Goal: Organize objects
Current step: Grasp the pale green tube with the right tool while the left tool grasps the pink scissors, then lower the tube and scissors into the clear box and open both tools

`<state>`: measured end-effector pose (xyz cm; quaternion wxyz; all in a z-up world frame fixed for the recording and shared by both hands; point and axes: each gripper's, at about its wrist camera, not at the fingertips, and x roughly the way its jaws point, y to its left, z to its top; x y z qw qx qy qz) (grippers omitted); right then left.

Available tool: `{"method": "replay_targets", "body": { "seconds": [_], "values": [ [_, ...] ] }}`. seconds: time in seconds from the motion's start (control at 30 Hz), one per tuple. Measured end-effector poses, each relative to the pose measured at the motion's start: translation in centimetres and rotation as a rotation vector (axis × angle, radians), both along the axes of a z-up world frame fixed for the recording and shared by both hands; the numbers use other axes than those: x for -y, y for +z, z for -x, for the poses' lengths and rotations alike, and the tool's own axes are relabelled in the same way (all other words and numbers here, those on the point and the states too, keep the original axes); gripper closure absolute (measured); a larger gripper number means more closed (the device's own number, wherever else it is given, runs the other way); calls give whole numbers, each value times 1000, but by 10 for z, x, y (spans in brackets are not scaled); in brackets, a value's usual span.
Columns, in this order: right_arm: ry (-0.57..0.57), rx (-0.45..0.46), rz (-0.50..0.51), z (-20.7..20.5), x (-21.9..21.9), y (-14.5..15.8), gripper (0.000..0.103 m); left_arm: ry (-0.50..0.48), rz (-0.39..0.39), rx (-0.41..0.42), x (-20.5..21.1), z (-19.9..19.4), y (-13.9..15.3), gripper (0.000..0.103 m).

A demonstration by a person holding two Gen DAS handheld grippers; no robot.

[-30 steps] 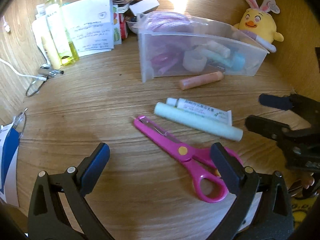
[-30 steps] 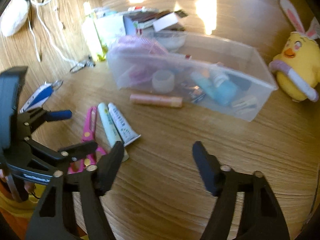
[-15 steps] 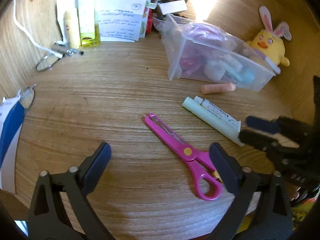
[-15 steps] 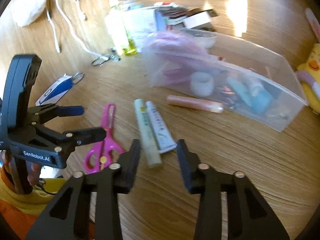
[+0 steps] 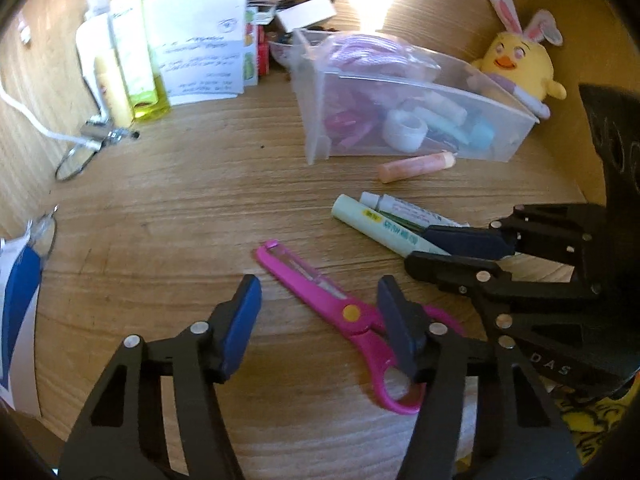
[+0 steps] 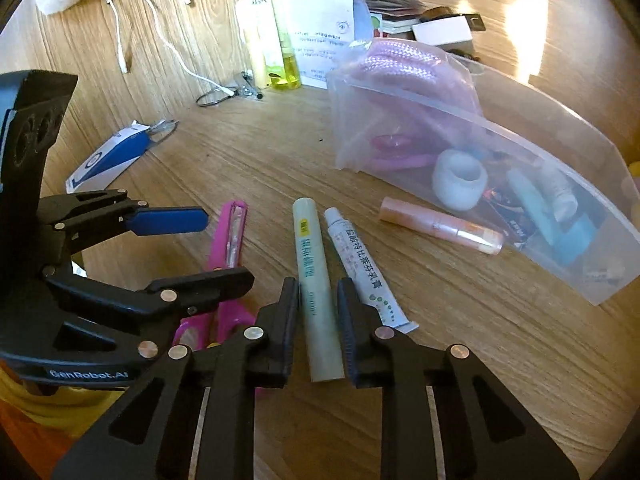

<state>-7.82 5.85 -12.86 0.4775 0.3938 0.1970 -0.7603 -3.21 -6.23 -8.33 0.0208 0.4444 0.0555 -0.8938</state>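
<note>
Left wrist view: the left gripper (image 5: 320, 312) is hanging low over the wooden table (image 5: 180, 208), jaws about half apart and closing. The pink scissors (image 5: 320, 292) are lying flat between the fingers, blades running far-left, handle loops near the right finger; the pads are not pressing on them. Right of centre the right gripper (image 5: 440, 248) is reaching in from the right onto the pale green tube (image 5: 384, 228), which is lying just beside a white tube (image 5: 404, 210). Farther off, a peach stick (image 5: 416, 166) is lying just in front of the clear plastic bin (image 5: 504, 136), already loaded with small items. A yellow plush chick (image 5: 520, 64) is sitting behind the bin at far right. A yellow bottle (image 5: 136, 68) and papers (image 5: 200, 60) are standing at far left.

Right wrist view: the right gripper (image 6: 318, 320) is closing, jaws nearly together, with the near end of the pale green tube (image 6: 310, 256) between the pads; whether they are pressing yet I cannot tell. White tube (image 6: 360, 268) is touching its right side. Pink scissors (image 6: 228, 248) are lying left, under the left gripper (image 6: 228, 248). Peach stick (image 6: 440, 230) is lying against the bin (image 6: 560, 208) wall at right.
</note>
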Motion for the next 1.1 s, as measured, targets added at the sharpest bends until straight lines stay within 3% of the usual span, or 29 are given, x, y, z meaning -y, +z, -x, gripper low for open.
{"method": "replay_targets", "body": {
  "seconds": [0.27, 0.5, 0.77, 1.1],
  "values": [
    [-48, -12, 7, 7, -28, 0, 89, -52, 49, -16, -17, 11, -1, 52],
    [-91, -16, 29, 7, -46, 3, 89, -64, 78, -15, -28, 14, -1, 83],
    [-113, -53, 98, 4, -58, 22, 89, -27, 31, -28, -20, 8, 9, 87],
    [-209, -92, 186, 18, -82, 55, 89, -51, 18, -194, -26, 0, 64, 88]
  ]
}}
